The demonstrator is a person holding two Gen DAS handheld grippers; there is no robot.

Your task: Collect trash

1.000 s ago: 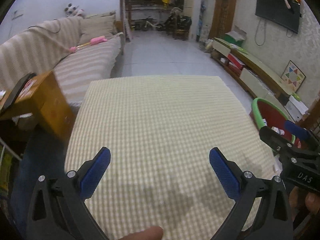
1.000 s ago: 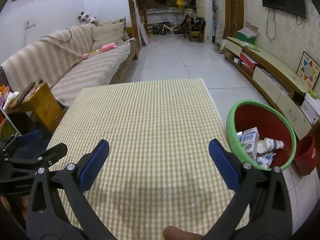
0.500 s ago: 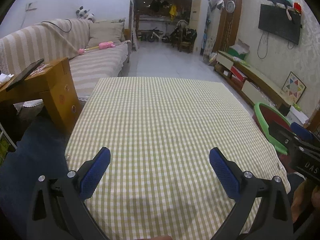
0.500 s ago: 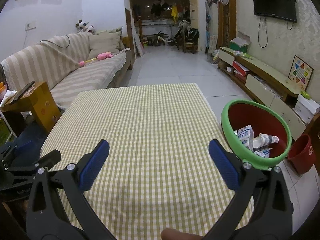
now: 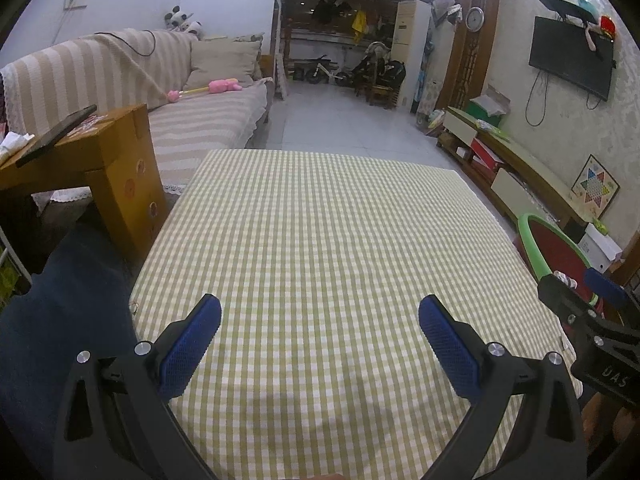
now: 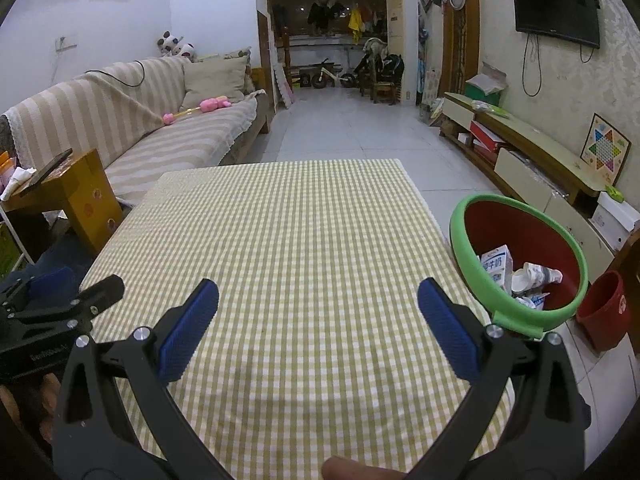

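Note:
A red bin with a green rim (image 6: pixel 472 240) stands off the table's right edge; inside lie a blue-and-white milk carton (image 6: pixel 496 266), a small white bottle (image 6: pixel 536 276) and crumpled wrappers. Its rim (image 5: pixel 530 240) also shows at the right of the left wrist view. My left gripper (image 5: pixel 320 340) hangs open over the near part of the green-checked tablecloth (image 5: pixel 320 232), nothing between its blue pads. My right gripper (image 6: pixel 318 324) is open too, above the same cloth (image 6: pixel 288 232), left of the bin. Each gripper appears at the edge of the other's view.
A wooden side table (image 5: pixel 100 152) with a dark phone on it stands left of the table, before a striped sofa (image 6: pixel 140 120) carrying a pink toy (image 6: pixel 214 104). A small red bucket (image 6: pixel 604 308) sits beside the bin. A low TV cabinet (image 6: pixel 532 160) lines the right wall.
Both cameras have tilted up and levelled, so more of the room and less of the near tablecloth shows. Both grippers stay open and hold nothing.

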